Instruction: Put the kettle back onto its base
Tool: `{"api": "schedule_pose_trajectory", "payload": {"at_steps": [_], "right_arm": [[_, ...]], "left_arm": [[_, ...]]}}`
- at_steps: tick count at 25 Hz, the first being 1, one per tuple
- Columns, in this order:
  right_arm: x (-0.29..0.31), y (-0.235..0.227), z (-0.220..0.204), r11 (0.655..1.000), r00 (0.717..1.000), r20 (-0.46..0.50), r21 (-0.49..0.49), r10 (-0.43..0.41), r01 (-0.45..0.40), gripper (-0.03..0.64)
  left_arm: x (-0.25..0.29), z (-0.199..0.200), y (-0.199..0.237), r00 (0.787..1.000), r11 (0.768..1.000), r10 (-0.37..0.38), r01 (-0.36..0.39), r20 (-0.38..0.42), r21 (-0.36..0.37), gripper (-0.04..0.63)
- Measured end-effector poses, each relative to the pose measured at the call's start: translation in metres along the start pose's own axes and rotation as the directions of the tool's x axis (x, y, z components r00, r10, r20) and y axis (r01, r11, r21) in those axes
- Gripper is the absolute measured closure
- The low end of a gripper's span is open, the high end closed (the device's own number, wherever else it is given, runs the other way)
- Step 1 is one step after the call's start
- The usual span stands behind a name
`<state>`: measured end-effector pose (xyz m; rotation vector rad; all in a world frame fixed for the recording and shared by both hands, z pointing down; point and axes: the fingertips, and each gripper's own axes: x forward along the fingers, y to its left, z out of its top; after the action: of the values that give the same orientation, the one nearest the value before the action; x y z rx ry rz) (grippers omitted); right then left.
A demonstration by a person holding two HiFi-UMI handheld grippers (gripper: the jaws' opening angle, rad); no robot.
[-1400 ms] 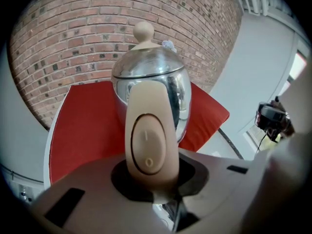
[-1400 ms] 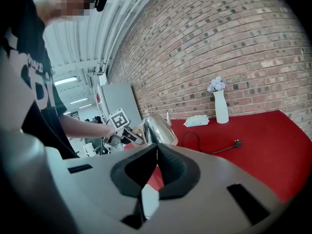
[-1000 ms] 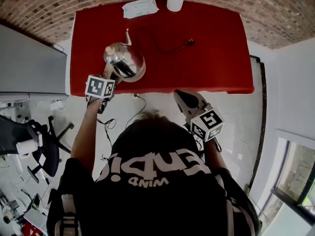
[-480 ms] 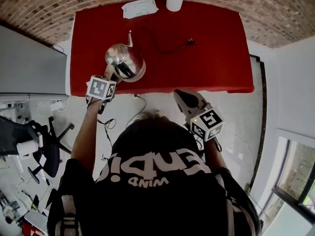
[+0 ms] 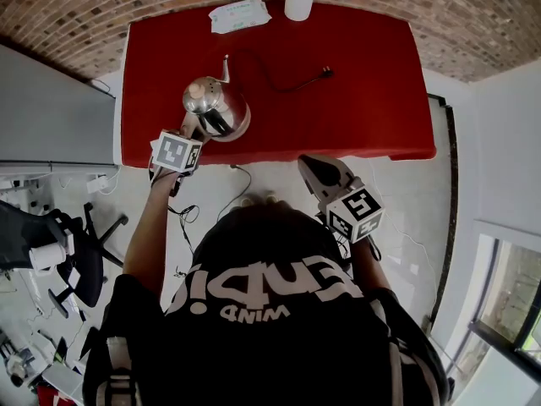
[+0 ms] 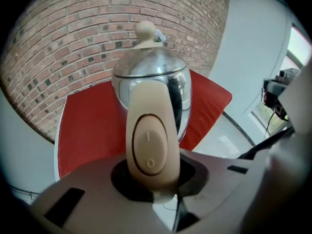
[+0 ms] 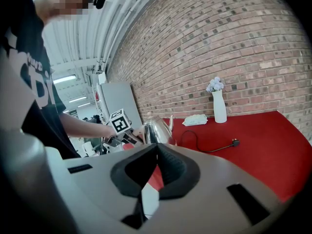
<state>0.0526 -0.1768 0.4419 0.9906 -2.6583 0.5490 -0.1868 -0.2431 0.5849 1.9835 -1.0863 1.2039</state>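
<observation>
Seen from overhead, a grey cabinet (image 5: 51,117) fills the left edge of the frame. Just right of it, a red tabletop (image 5: 363,100) runs across the upper middle, below a brick wall.

At the lower left edge of the tabletop, the left gripper (image 5: 188,135) reaches in from the person's outstretched arm. In the left gripper view its jaws pinch the cream handle (image 6: 151,135) low down, just under the oval on-off switch (image 6: 149,150).

Directly above the gripper stands the kettle (image 5: 211,100), silver and round-bodied, upright, with its thin spout towards the wall. It is low over the left part of the tabletop. The base cannot be made out apart from the kettle. A black cord (image 5: 279,79) runs from beside the kettle towards the right and ends in a loose plug (image 5: 326,73), so the base is probably right underneath. Whether the kettle is fully seated cannot be told.

Further right and lower in the frame, off the tabletop, the right gripper (image 5: 311,166) hangs with its jaws pressed together on nothing.

To finish well, keep the kettle level and lower it straight down so that its underside centres on the base. Loosen the pinch only once it sits flat without rocking. The grip is close to the switch, so take care not to nudge it, and draw the jaws back along the handle rather than sideways.
</observation>
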Motion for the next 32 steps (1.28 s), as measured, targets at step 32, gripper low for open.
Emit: {"api": "schedule_pose_trajectory", "payload": {"at_steps": [32], "right_arm": [[-0.008,0.012,-0.007,1.0,1.0,-0.008,0.001,-0.007,0.007,0.594]], "left_arm": [[0.01,-0.004,-0.008,0.997,0.994,0.046,-0.04,-0.058,0.101,0.523]]}}
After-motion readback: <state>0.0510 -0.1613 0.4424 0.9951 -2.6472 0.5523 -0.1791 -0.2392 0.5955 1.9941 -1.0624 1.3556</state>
